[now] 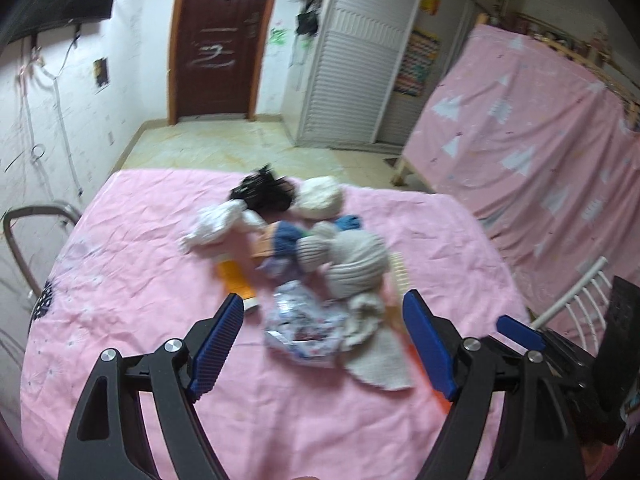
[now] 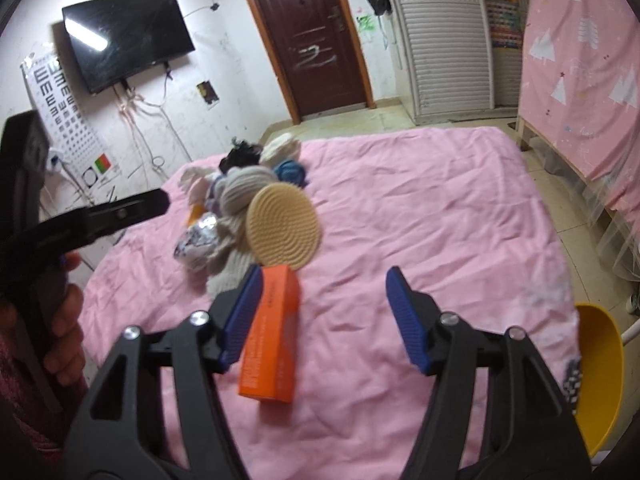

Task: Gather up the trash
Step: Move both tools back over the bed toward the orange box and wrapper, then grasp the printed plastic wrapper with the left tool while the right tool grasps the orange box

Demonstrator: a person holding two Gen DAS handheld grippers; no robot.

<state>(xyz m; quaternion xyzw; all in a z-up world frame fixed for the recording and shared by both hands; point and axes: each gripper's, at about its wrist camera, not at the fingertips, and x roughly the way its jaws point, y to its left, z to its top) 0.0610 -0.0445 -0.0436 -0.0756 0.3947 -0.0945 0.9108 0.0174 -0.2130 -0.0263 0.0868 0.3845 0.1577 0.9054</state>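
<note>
On the pink bedsheet [image 1: 140, 280] lies a pile of rolled socks and cloths [image 1: 344, 256]. In front of it is a crumpled printed foil wrapper [image 1: 304, 320] and an orange-yellow packet [image 1: 236, 280]. My left gripper [image 1: 323, 299] hovers open over the wrapper, its pads well apart on either side. In the right wrist view an orange carton [image 2: 272, 336] lies on the sheet against the left pad of my right gripper [image 2: 325, 273], which is open; the other pad is clear of it. A round beige ribbed pad [image 2: 284, 228] leans on the pile [image 2: 240, 192].
A yellow bowl-shaped seat [image 2: 600, 380] stands at the bed's right edge, beside a white rail [image 1: 580, 292]. A chair back [image 1: 24, 232] is at the left edge. A pink-draped bunk [image 1: 540, 140], white louvred wardrobe [image 1: 352, 60], brown door [image 1: 220, 40] and wall television [image 2: 128, 40] surround the bed.
</note>
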